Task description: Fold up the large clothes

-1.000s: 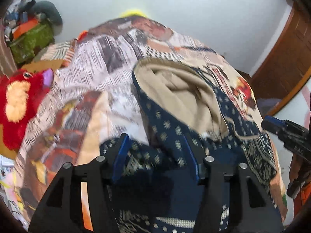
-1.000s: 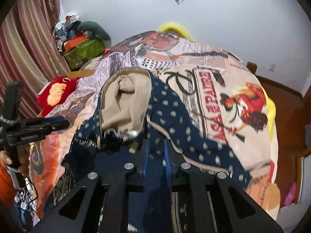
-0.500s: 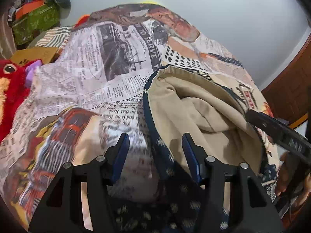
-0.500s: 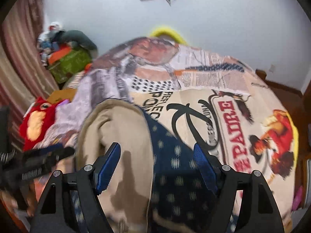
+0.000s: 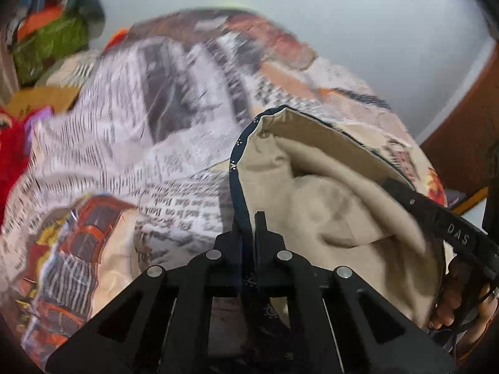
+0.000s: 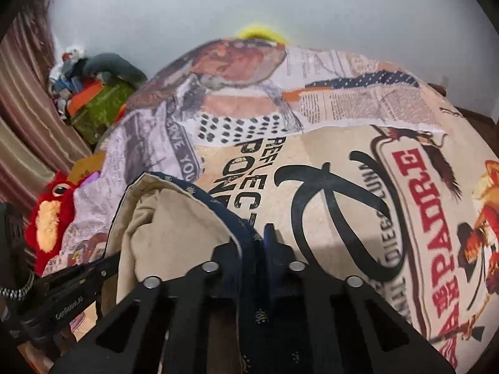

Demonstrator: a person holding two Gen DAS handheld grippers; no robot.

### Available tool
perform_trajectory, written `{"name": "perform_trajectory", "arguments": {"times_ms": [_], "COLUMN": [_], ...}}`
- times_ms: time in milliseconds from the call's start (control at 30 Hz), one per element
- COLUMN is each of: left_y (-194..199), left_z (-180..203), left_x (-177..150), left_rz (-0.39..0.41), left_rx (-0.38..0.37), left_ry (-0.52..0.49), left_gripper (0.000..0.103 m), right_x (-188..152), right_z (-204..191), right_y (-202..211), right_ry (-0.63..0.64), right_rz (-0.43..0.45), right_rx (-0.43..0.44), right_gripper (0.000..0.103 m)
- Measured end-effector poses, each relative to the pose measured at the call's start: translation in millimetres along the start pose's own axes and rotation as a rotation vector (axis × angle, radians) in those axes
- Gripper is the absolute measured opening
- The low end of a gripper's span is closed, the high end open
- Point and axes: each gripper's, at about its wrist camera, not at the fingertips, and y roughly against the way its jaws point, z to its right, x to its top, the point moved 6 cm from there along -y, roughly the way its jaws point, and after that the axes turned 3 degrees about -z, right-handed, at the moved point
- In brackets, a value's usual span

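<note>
Navy-edged garment (image 5: 327, 205), tan lining up, lies on the bed (image 6: 343, 168). Half a second ago both claws gaped over it; now the left claw (image 5: 249, 227) has just clamped its left hem and the right claw (image 6: 260, 240) has just clamped its right hem.

Garment (image 5: 327, 193): beige lining, navy outer edge with small pale motifs
Bedspread (image 6: 327, 162) under garment: collage print, grey newsprint text, black dots, big black lettering on tan, red lettering, orange-red figure
Plush toy (image 6: 46, 218) left of garment: red, yellow-orange patch
Box (image 6: 99, 109) beyond plush toy: green
Curtain (image 6: 21, 93): maroon and tan stripes
Wall (image 6: 312, 6): pale grey
Grippers: black, blue pads
</note>
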Motion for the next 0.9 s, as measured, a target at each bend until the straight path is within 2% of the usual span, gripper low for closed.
{"name": "perform_trajectory", "arguments": {"times_ms": [167,367,467,600,733,900], "left_y": [61.1,127.5,148.3,168.4,177.0,175.5], "left_z": [50.7,112.8,129.4,132.1,123.6,112.0], "left_x": [2.8,-34.5,-67.5,-113.0,-154.0,-205.3], "left_rz": [0.090,0.158,0.146,0.121,0.083,-0.011], "left_rx": [-0.066,-0.096,-0.115,-0.117,-0.121,-0.117], "left_ry": [-0.119,-0.314,-0.360,-0.392,-0.410,-0.414], "left_gripper": [0.005,0.005,0.005,0.005,0.005,0.005], "right_x": [-16.9,-63.1,-93.5,-135.9,-176.7,-222.1], "right_z": [-7.2,-6.7,-4.9,-1.2,-2.0,-2.6], "right_y": [63.8,152.8,189.1,219.1,236.2,237.8], "right_ry": [0.086,0.165,0.176,0.174,0.177,0.158], "right_rz": [0.091,0.164,0.167,0.148,0.116,0.025], "right_rx": [0.023,0.024,0.036,0.045,0.060,0.071], "right_gripper": [0.006,0.006,0.006,0.006,0.006,0.006]}}
